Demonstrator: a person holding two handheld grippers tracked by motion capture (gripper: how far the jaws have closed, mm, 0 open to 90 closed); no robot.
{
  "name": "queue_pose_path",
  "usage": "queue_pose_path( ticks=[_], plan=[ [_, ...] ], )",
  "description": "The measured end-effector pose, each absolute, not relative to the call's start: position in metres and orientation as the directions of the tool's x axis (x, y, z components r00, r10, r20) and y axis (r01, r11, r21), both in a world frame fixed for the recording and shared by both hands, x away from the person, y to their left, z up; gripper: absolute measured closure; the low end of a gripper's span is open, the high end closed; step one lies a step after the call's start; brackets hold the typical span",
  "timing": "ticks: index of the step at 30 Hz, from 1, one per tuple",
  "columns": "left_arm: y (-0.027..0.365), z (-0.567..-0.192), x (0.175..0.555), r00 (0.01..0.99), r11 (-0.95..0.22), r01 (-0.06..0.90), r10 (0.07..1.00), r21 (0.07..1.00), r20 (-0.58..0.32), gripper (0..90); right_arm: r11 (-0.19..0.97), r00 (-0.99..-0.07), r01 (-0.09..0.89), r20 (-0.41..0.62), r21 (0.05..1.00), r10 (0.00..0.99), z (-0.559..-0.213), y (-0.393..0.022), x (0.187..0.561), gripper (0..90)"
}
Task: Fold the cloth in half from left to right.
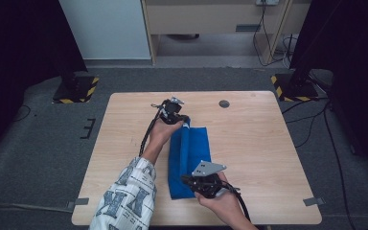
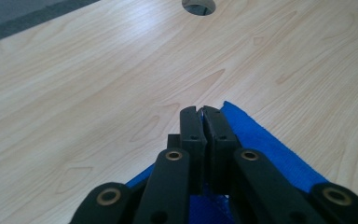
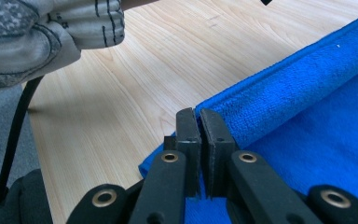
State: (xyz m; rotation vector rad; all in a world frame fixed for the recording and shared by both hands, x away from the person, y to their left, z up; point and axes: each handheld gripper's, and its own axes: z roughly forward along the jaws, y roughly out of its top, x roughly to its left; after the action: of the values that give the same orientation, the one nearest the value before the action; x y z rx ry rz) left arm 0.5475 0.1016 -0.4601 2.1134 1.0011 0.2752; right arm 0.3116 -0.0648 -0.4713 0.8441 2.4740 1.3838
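Nearest the person, the right gripper (image 1: 195, 183) is sitting at the near end of the blue cloth (image 1: 197, 148), which is lying lengthwise on the wooden table (image 1: 258, 158) and running away toward the far side. In the right gripper view the jaws are standing pressed together, with only a thin seam between the pads, and the cloth's near edge (image 3: 279, 93) is emerging from between them; the gripper is pinching the cloth at what appears to be its near left corner. From there a rolled or folded ridge of the cloth is running away to the upper right, with flatter cloth lying to its right.

Farther off, the left gripper (image 1: 184, 120) is resting at the far end of the same cloth, close to its far left corner. In the left gripper view its jaws are likewise standing closed, and blue fabric (image 2: 265, 140) is spreading out on both sides beneath the tips, so this gripper is also clamping the cloth. Beyond it, bare wood is stretching to a round cable hole (image 2: 198, 5) near the table's far edge.

How much fabric is lying between each pair of pads is hidden by the jaws themselves. In the right gripper view a patterned sleeve (image 3: 51, 32) is cut off at the top left, and a dark cable (image 3: 16, 135) is hanging beneath it.
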Motion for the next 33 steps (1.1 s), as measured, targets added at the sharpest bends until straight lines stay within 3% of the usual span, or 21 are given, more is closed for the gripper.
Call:
queue_pose_path(
  ticks=[33],
  plan=[
    [0.075, -0.474, 0.552, 0.680, -0.426, 0.576, 0.723, 0.698, -0.121, 87.5, 0.403, -0.777, 0.445, 0.122, 0.800, 0.617, -0.486, -0.098, 0.315, 86.2]
  ],
)
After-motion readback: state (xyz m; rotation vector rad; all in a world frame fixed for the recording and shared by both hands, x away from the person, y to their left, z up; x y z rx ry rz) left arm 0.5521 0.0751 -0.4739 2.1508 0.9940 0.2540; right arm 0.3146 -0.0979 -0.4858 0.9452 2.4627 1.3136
